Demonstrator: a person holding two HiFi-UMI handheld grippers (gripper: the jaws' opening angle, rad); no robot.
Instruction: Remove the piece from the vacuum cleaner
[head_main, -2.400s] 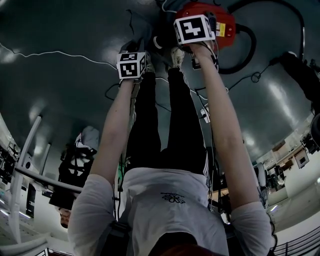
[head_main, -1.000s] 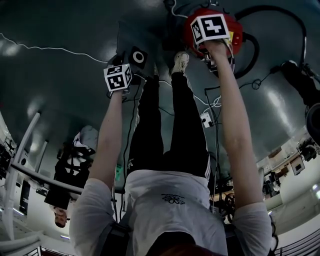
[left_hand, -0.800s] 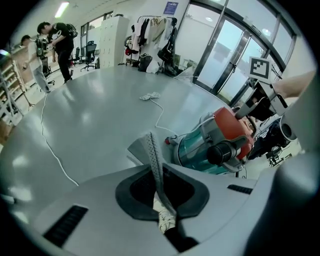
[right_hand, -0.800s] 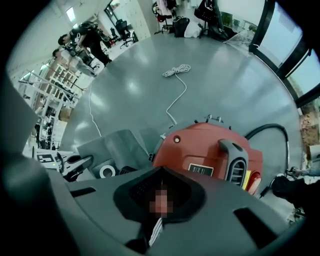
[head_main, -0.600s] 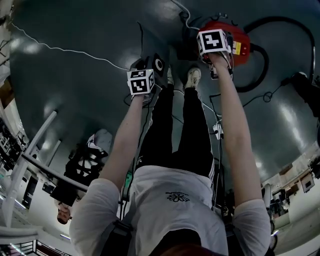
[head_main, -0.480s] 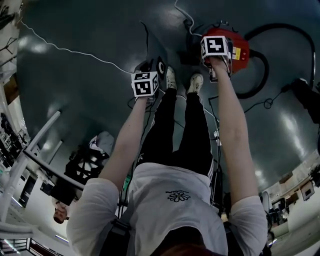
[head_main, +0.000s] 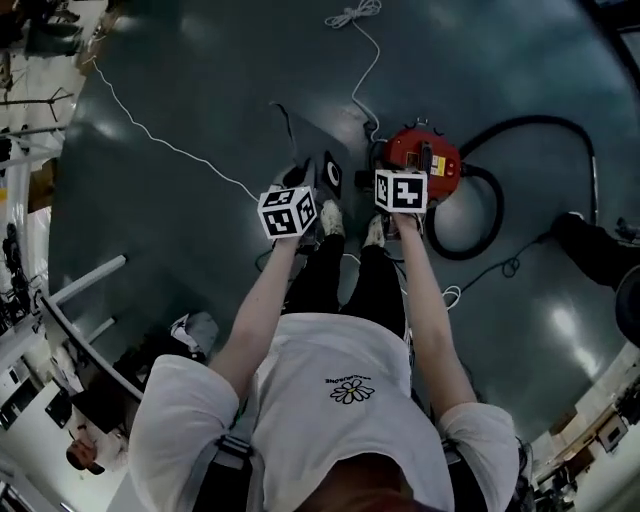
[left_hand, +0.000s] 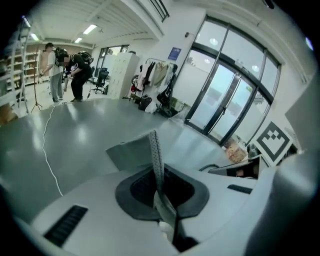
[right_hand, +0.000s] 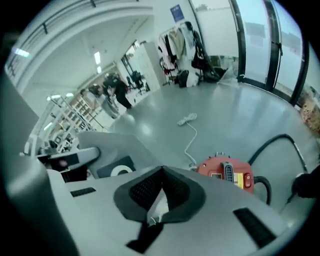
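The red vacuum cleaner (head_main: 425, 160) stands on the dark floor ahead of the person's feet, its black hose (head_main: 478, 225) looping to the right. My left gripper (head_main: 290, 212) is shut on the removed piece (head_main: 326, 176), a flat grey bag with a black collar and white ring, lifted clear of the vacuum. Seen in the left gripper view, the piece (left_hand: 156, 152) stands edge-on between the closed jaws of the left gripper (left_hand: 160, 182). My right gripper (head_main: 401, 192) hangs above the vacuum's near side, shut and empty. The right gripper view shows the right gripper (right_hand: 160, 195), the vacuum (right_hand: 227, 172) and the piece (right_hand: 107, 150).
A white cable (head_main: 160, 140) runs across the floor from the far left toward the vacuum. A black object (head_main: 600, 250) lies at the right. White rails (head_main: 75, 285) and a person (head_main: 90, 440) are at the lower left. People (left_hand: 75, 75) stand far off.
Both grippers have come up and back from the vacuum. The right one has left the vacuum's top. The left one still carries the piece, now beside the right gripper.
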